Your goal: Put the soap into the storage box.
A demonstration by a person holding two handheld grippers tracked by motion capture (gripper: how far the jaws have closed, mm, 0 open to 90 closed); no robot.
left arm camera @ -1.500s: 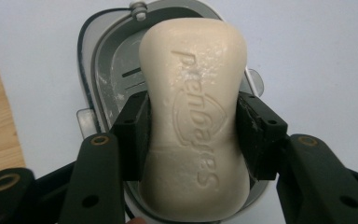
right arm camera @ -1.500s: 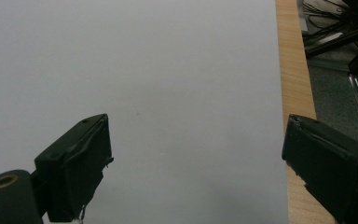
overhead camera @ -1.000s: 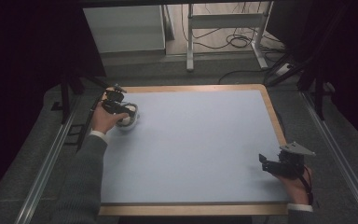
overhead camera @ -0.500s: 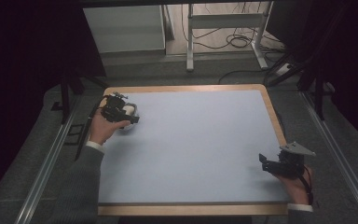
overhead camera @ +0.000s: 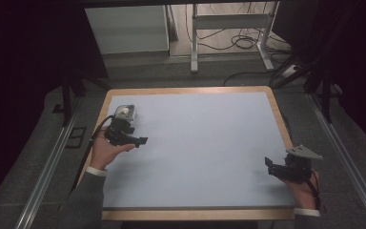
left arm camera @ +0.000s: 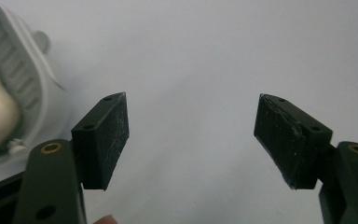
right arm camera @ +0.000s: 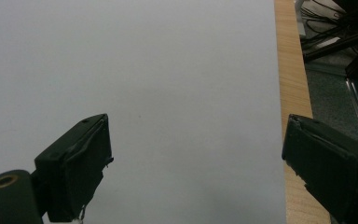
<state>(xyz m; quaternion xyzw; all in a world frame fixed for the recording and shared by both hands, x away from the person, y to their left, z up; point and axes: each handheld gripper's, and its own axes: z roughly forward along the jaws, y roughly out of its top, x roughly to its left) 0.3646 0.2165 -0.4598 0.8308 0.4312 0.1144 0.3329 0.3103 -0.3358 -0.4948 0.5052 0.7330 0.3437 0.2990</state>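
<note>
A small white-grey holder with a cream, rounded thing in it (overhead camera: 125, 112) (left arm camera: 9, 100) rests on the pale blue mat at its far left. My left gripper (overhead camera: 140, 140) (left arm camera: 191, 140) is just on the near side of the holder, open, with bare mat between its jaws. In the left gripper view the holder lies left of the left jaw, apart from it. My right gripper (overhead camera: 270, 165) (right arm camera: 198, 165) rests at the mat's near right corner, open and holding nothing.
The pale blue mat (overhead camera: 200, 148) covers a table with a wooden rim (overhead camera: 279, 112) (right arm camera: 291, 70). Metal rails (overhead camera: 47, 167) run along both sides. Beyond the far edge are table legs and cables (overhead camera: 240, 43) on the floor.
My left gripper has drawn back toward the person from the white holder, which stays on the mat. The right gripper has not moved.
</note>
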